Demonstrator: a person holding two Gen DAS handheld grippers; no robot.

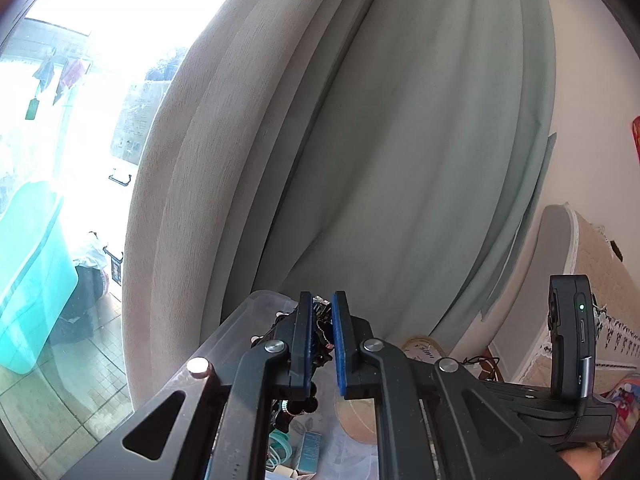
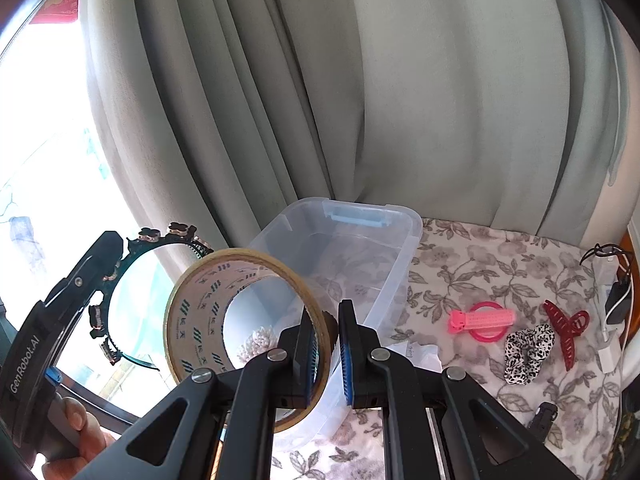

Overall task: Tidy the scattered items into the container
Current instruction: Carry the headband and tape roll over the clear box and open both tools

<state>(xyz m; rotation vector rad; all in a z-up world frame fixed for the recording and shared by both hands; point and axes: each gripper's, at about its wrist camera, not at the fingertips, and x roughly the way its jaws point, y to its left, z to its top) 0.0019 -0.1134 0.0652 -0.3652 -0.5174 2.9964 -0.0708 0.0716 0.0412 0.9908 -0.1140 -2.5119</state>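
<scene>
My right gripper [image 2: 326,354] is shut on a roll of tan tape [image 2: 208,320], held upright over the near left corner of a clear plastic bin [image 2: 384,248] with a blue latch. My left gripper [image 1: 323,340] is shut on a dark green headband [image 1: 322,330] with brown clover charms; in the right wrist view the headband [image 2: 120,280] hangs in the air left of the bin. White cotton swabs [image 2: 256,344] show through the tape's hole. On the floral cloth right of the bin lie a pink hair clip [image 2: 480,320], a leopard scrunchie [image 2: 528,350] and a dark red claw clip [image 2: 564,330].
Grey-green curtains [image 2: 400,100] hang close behind the bin. A bright window is at the left. Chargers and cables [image 2: 614,308] lie at the cloth's right edge, a black clip [image 2: 542,420] near the front. A teal tub [image 1: 32,276] stands beyond the glass.
</scene>
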